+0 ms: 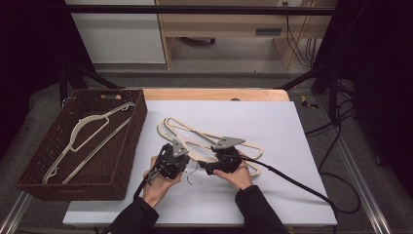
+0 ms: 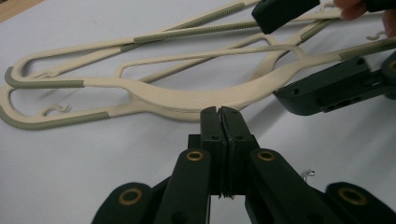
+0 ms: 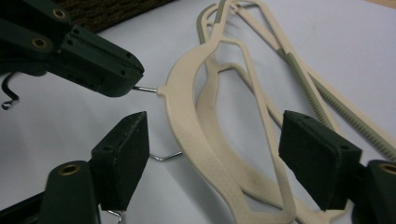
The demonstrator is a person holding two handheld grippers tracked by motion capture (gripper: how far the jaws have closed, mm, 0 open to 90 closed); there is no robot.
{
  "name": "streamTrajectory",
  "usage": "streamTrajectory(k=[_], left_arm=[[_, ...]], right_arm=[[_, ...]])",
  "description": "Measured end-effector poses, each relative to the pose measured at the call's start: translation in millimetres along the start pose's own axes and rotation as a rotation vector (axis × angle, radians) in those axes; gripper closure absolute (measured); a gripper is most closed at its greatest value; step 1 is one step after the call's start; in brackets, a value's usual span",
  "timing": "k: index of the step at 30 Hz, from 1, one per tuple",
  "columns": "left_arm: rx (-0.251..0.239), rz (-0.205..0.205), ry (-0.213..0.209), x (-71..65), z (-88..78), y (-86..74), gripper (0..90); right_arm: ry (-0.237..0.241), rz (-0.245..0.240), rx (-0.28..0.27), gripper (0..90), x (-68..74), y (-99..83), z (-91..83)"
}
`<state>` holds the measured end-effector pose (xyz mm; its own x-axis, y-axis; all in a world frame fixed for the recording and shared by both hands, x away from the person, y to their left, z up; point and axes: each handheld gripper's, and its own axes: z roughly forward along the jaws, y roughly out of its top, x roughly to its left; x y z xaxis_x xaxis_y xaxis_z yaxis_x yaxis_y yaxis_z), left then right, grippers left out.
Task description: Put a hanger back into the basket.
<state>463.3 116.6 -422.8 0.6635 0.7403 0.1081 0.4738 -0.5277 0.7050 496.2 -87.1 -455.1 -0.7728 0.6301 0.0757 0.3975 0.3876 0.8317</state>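
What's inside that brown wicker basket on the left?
One cream hanger lies slanted across the bottom of the brown basket. The near wall hides the floor strip just behind it, so anything there can't be seen.

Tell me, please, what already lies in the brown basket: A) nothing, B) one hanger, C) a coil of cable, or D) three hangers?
B: the high view shows a single cream hanger lying inside the brown basket, while the other hangers lie on the white board.

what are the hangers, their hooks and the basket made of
Hangers: likely matte cream plastic, moulded smooth, with ribbed grey-green grip strips, maybe rubber. Hooks: thin bare metal wire, shiny. Basket: dark brown woven weave, wicker or plastic imitation; can't tell which.
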Motion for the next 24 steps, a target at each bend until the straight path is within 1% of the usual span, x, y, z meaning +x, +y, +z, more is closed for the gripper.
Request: streamTrajectory(k=[3, 5, 6, 8, 9, 10, 11, 12, 14, 16, 17, 20, 21, 22, 23, 24], left_arm=[[-0.001, 0.006, 0.004, -0.9, -0.6, 0.6, 88.6], [0.005, 0.014, 0.002, -1.4, -1.7, 1.2, 88.6], [0.005, 0.009, -0.002, -2.0, -2.1, 1.4, 88.6], [0.001, 0.017, 0.001, -2.3, -2.8, 1.7, 88.6], [0.003, 0.019, -0.001, -2.7, -3.5, 2.0, 88.6], [0.002, 0.016, -0.004, -3.2, -3.8, 2.1, 88.6], [0.001, 0.019, -0.004, -3.2, -4.2, 2.2, 88.6], [0.001, 0.021, -0.004, -3.3, -4.6, 2.4, 88.6], [-0.004, 0.020, -0.008, -3.7, -4.7, 2.5, 88.6], [-0.006, 0.018, -0.010, -3.7, -5.3, 2.6, 88.5], [-0.010, 0.013, -0.013, -3.7, -5.6, 2.6, 88.5], [-0.026, -0.001, -0.016, -2.0, -8.0, 3.2, 88.4], [-0.044, -0.021, -0.022, -0.9, -9.0, 3.4, 88.1], [-0.054, -0.026, -0.027, 0.7, -10.9, 3.6, 87.8], [-0.066, -0.041, -0.033, 2.1, -13.5, 4.2, 86.1], [-0.081, -0.052, -0.041, 4.1, -16.7, 4.9, 80.3]], right_arm=[[0.013, -0.003, 0.019, 33.5, 1.0, -2.0, 3.0], [0.012, -0.020, 0.028, 37.4, 1.8, -1.9, 4.4], [0.012, -0.036, 0.036, 39.1, 3.0, -1.5, 5.8], [0.018, -0.062, 0.056, 42.4, 6.2, -1.3, 8.6], [0.017, -0.067, 0.063, 44.5, 7.9, -1.3, 10.0], [0.017, -0.082, 0.073, 46.5, 9.8, -1.7, 12.1], [0.022, -0.082, 0.077, 48.7, 10.0, -2.3, 13.2], [0.021, -0.084, 0.074, 51.4, 9.4, -2.8, 14.3], [0.004, -0.086, 0.086, 56.6, 9.4, -3.7, 15.3], [0.002, -0.103, 0.085, 61.7, 9.9, -3.9, 14.7], [0.006, -0.126, 0.081, 62.4, 9.2, -3.9, 14.1], [0.004, -0.150, 0.067, 65.4, 10.8, -3.7, 12.2], [0.005, -0.155, 0.063, 66.2, 11.1, -3.4, 11.5], [0.015, -0.164, 0.060, 67.2, 11.4, -3.0, 10.4], [0.018, -0.177, 0.053, 68.1, 11.3, -2.8, 9.4], [0.009, -0.184, 0.051, 68.9, 11.7, -2.5, 8.5]])
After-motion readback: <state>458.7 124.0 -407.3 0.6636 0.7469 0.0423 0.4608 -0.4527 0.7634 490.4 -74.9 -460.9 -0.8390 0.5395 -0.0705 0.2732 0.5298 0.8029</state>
